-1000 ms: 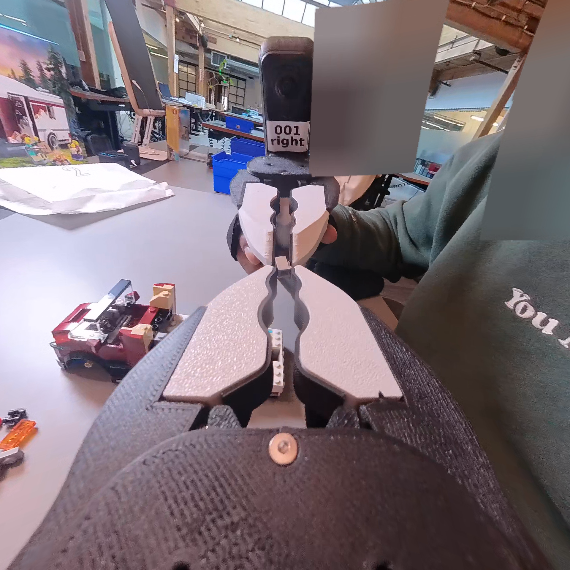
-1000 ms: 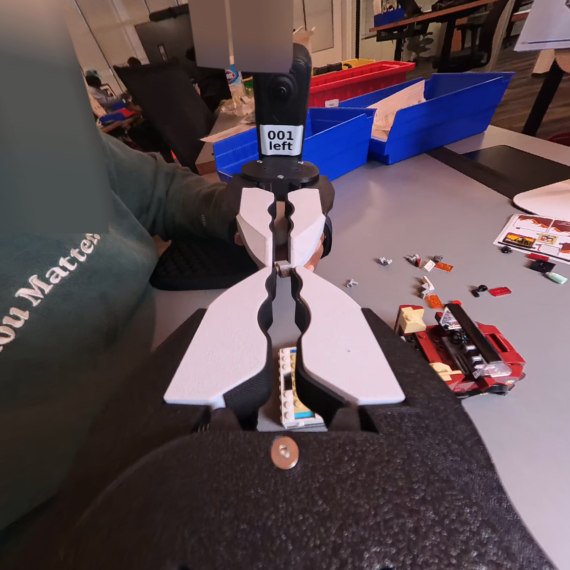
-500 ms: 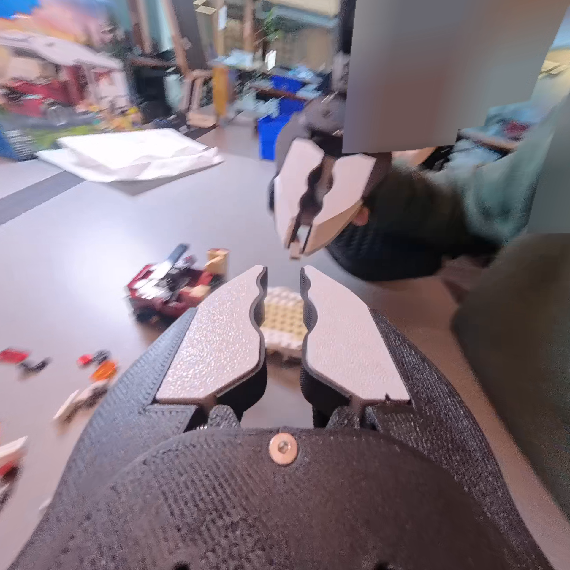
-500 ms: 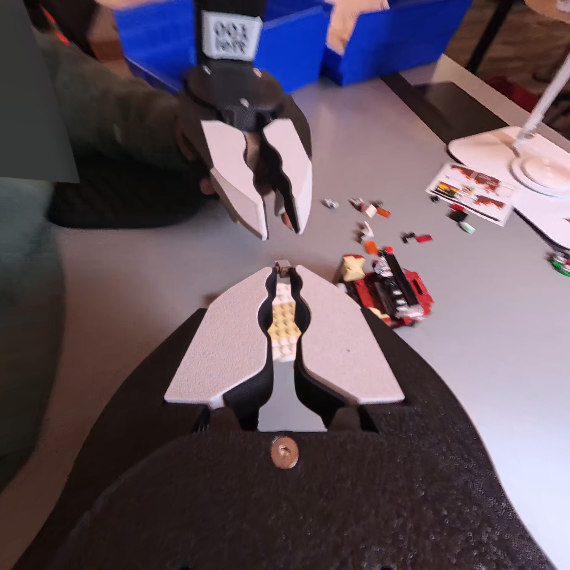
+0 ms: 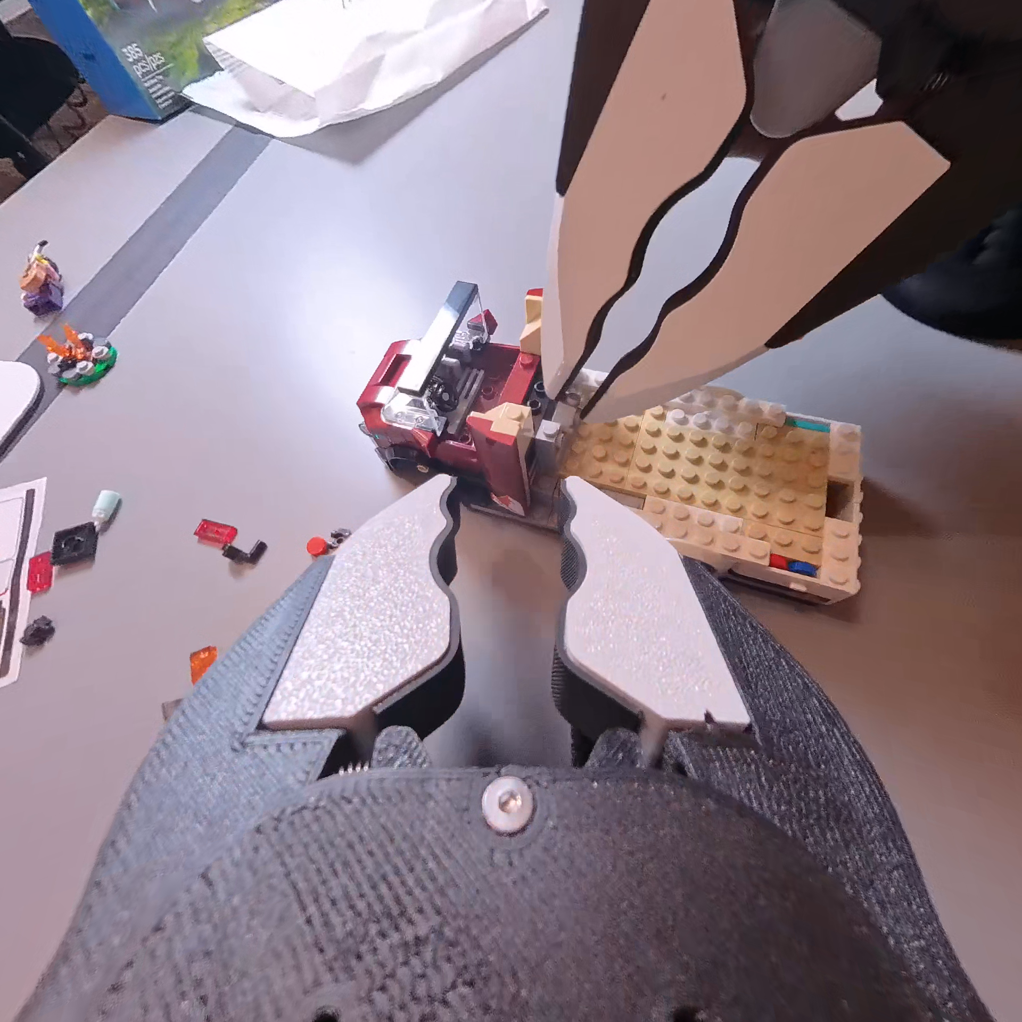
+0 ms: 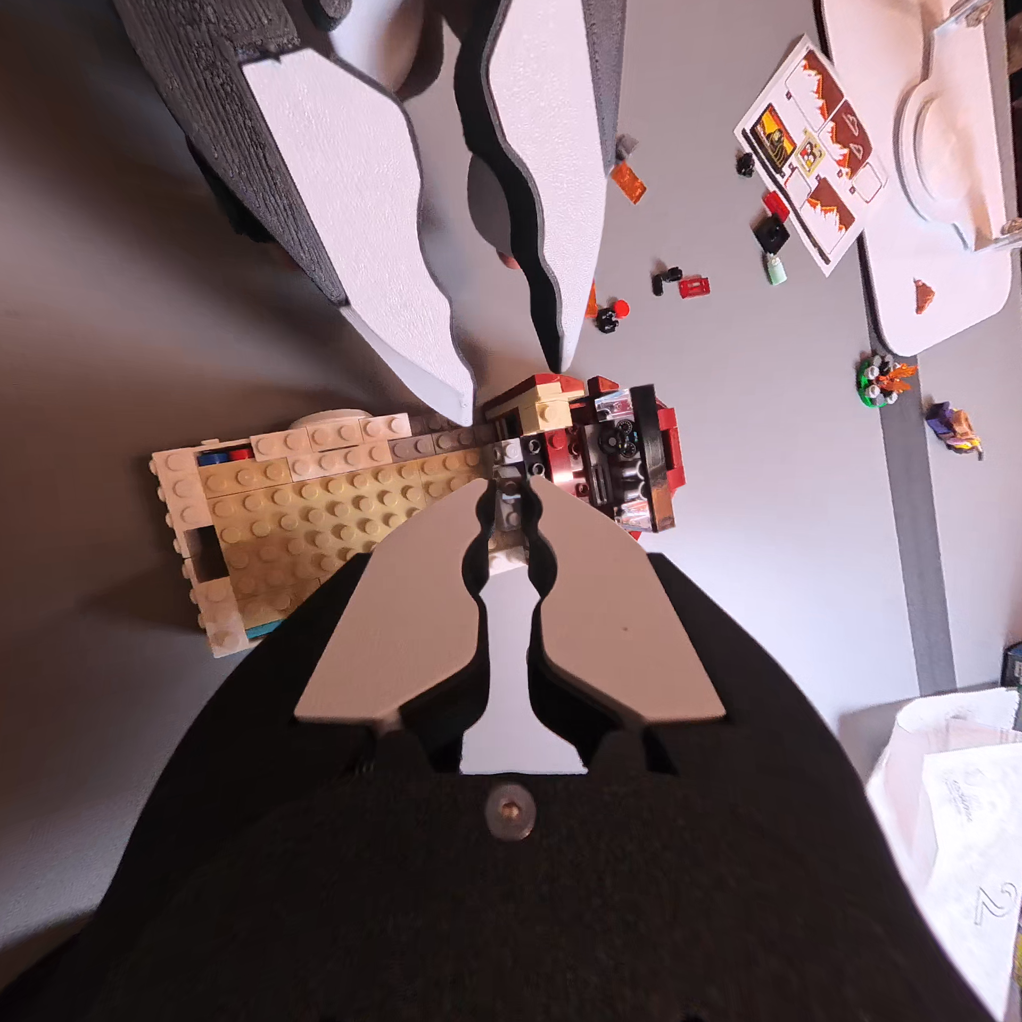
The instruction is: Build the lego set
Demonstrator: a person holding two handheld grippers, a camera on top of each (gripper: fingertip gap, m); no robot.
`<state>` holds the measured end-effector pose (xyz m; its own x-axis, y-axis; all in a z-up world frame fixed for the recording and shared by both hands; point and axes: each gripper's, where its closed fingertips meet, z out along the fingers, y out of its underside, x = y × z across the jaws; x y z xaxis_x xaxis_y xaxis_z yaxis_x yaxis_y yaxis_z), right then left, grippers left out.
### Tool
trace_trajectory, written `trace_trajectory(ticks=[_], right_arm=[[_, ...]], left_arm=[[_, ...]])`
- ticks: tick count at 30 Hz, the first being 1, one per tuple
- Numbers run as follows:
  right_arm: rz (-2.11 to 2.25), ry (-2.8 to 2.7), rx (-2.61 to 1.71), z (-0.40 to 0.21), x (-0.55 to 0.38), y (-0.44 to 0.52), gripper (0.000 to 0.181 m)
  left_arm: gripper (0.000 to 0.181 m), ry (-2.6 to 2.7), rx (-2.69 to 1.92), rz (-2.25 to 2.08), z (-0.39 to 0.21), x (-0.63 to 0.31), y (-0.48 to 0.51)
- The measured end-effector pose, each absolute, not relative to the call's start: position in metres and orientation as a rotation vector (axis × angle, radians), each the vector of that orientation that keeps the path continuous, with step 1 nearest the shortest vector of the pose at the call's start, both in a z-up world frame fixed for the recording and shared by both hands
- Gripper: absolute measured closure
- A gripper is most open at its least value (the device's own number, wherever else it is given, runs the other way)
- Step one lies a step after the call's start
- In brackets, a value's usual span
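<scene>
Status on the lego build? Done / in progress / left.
Done: red cab and tan studded floor sit end to end. In hand: right gripper presses a small grey piece at their joint; left gripper open alongside. Left: loose pieces, sticker sheet, no walls.

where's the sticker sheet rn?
The sticker sheet lies flat on the table, upper right in the right wrist view, overlapping the white tray, with loose small pieces beside it. In the left wrist view only its edge shows at far left.

Dark red cab [image 5: 442, 409], tan studded floor plate [image 5: 702, 464] (white-edged), grey table [image 5: 249, 287], orange loose tile [image 6: 629, 183].
</scene>
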<state>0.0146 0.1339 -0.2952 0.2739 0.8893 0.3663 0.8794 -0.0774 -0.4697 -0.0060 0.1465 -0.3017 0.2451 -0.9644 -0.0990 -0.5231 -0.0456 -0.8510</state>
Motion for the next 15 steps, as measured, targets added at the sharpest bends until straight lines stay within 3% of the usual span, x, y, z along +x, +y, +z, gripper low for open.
trace_trajectory(ticks=[15], right_arm=[[-0.074,-1.646,-1.920,-0.2972,0.0136,0.1372,0.172]], left_arm=[[0.158,1.436,-1.637,-0.662,-0.3038,-0.0006,0.1459]])
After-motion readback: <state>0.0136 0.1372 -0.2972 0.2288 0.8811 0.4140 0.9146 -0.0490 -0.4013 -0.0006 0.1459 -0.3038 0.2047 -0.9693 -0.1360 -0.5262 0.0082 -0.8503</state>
